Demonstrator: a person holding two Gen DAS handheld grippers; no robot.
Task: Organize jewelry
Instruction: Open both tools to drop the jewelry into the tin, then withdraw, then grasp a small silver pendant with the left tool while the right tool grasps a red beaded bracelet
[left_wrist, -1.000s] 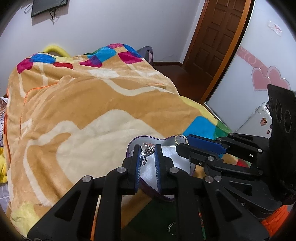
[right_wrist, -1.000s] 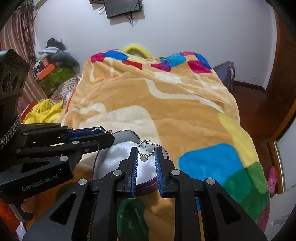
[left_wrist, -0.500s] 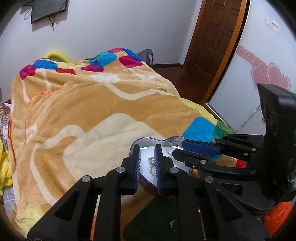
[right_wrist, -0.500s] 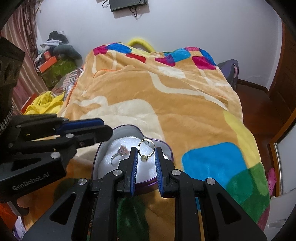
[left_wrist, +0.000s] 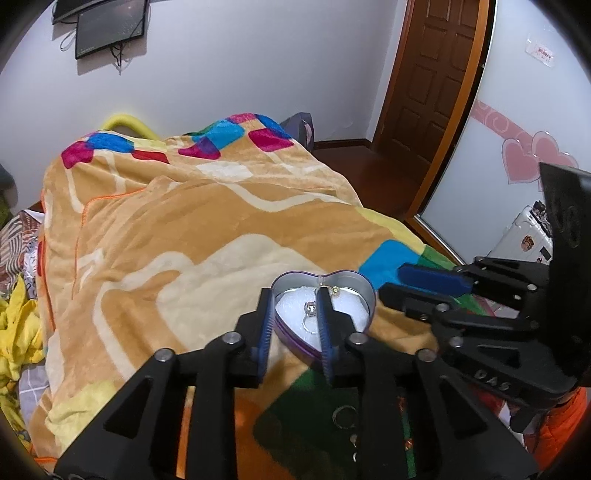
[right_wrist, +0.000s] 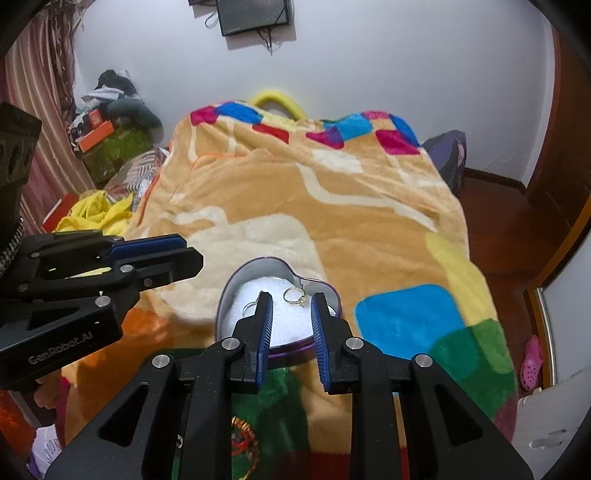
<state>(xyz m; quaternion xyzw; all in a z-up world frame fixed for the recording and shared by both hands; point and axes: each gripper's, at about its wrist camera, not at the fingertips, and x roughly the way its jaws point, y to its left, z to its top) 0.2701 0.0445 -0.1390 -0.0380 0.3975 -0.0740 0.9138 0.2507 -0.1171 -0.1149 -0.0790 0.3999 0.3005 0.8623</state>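
A purple heart-shaped tin (left_wrist: 364, 295) (right_wrist: 221, 314) with white foam inside sits on the bed blanket. A silver ring with a stone (left_wrist: 309, 314) (right_wrist: 249, 306) lies on the foam. A gold ring (right_wrist: 294, 295) lies beside it; only a bit of it (left_wrist: 334, 290) shows in the left wrist view. My left gripper (left_wrist: 295, 291) is open and empty, just above the tin. My right gripper (right_wrist: 290, 301) is open and empty, over the tin's near side. Each gripper shows in the other's view, the left (right_wrist: 155, 254) and the right (left_wrist: 417, 284).
The orange patchwork blanket (left_wrist: 177, 229) covers the bed. Another ring (left_wrist: 343, 417) and small pieces lie on the blanket near me. Yellow clothes (right_wrist: 96, 214) and boxes (right_wrist: 110, 144) are at the left. A wooden door (left_wrist: 439, 81) and a wardrobe with pink hearts (left_wrist: 532, 158) stand at the right.
Both grippers have opened and drawn back. The silver ring left my left gripper and the gold ring left my right gripper; both now lie on the foam in the tin.
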